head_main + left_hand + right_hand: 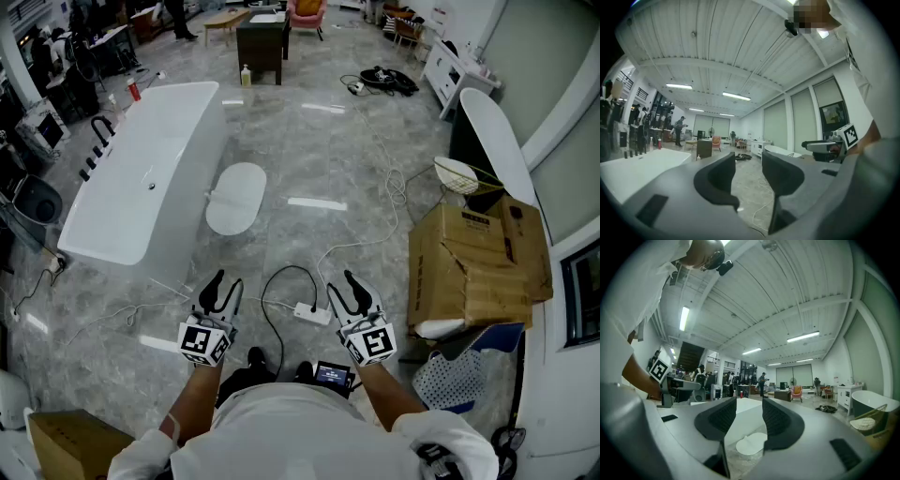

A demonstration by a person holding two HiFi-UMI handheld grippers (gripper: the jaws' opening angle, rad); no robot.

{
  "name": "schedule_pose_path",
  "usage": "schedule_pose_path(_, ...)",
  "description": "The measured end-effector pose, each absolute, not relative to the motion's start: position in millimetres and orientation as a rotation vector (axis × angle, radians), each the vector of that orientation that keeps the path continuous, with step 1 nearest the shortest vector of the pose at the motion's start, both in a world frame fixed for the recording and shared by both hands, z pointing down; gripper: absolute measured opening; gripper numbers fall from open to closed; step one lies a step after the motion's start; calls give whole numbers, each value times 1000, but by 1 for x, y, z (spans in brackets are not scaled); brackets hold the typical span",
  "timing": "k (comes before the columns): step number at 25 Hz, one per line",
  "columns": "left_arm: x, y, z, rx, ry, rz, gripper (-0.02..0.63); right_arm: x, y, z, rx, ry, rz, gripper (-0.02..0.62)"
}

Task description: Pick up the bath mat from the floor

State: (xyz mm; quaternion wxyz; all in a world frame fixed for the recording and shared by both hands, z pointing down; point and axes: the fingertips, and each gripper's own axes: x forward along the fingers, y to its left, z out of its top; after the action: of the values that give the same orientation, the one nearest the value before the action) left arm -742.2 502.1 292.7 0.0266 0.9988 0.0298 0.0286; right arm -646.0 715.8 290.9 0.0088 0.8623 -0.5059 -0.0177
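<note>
So both claws are just hanging out in the air, held level and side by side in front of the person. The left gripper (225,287) has its jaws apart with nothing in the gap; its own view only looks across the room through them. Same deal with the right gripper (342,283): jaws spread, nothing pinched, totally released. The mat (236,197) is a white oval lying flat on the grey marble floor (319,159), well ahead of both grippers and a bit closer to the left one's side. It sits right up against the base of the big white tub (141,178); can't tell if they actually touch. In the right gripper view you can spot the mat down low through the gap between the jaws, but it's far off, not between them in any real sense. Closer in, a white power strip (311,313) lies on the floor between the two grippers, with a black cable (291,268) looping up from it. Off to the right there's a beat-up cardboard box (478,262), well away from the mat.
</note>
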Motion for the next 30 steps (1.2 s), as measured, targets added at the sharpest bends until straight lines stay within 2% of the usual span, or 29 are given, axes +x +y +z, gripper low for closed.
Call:
schedule_pose_path(6,-709,518,295,3107,165,78,175,-604,734,297,2754,-1509,-30,192)
schedule_pose_path(13,-706,538,283,3096,257,35,175,-612,742,287,2781,-1520,-50,192)
schedule_pose_path(18,-710,542,277,3102,229,30,170,-615,763,259,2824,-1533,-211,192)
schedule_pose_path(30,-710,582,282,3101,226,51,170,-609,820,282,2902,-1489,-143,192)
